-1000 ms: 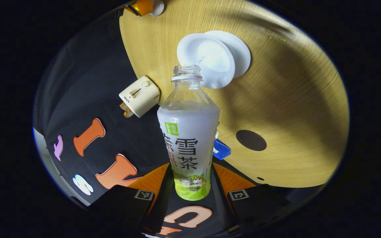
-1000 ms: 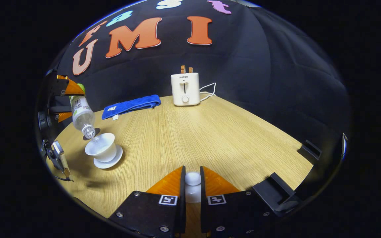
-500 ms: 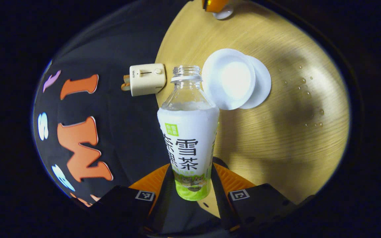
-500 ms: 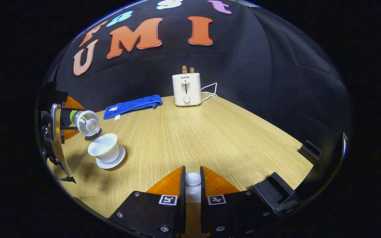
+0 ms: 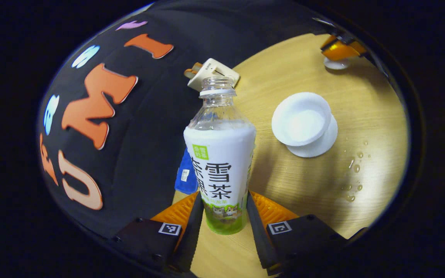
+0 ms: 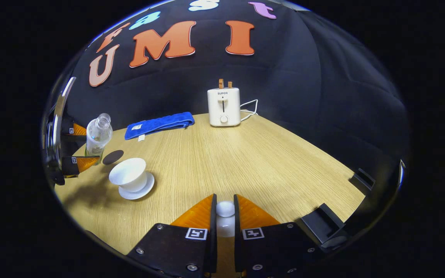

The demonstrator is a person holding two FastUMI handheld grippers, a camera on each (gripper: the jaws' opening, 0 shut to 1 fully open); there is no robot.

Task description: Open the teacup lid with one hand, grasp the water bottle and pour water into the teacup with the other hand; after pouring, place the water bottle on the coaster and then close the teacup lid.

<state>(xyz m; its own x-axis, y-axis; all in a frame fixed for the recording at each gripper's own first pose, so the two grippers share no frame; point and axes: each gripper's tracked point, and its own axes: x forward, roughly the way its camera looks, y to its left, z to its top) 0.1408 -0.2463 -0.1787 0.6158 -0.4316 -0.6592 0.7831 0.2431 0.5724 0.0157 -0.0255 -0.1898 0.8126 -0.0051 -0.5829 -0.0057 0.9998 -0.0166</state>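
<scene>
My left gripper is shut on the uncapped water bottle, which has a white and green label and now stands nearly upright. The right gripper view has that bottle held just above the table by the left gripper, next to the dark round coaster. The open white teacup holds water and sits on its saucer; it is right of the coaster as teacup. My right gripper is shut on the white teacup lid, low over the table's near side.
A cream toaster with its cord stands at the table's back edge. A folded blue cloth lies behind the coaster. Water drops dot the wooden table beside the saucer. The black booth wall rises behind the table.
The bottle has swung from its tipped pouring pose over the cup back to upright and drawn away from the cup toward the coaster. The right gripper with the lid has stayed put.
</scene>
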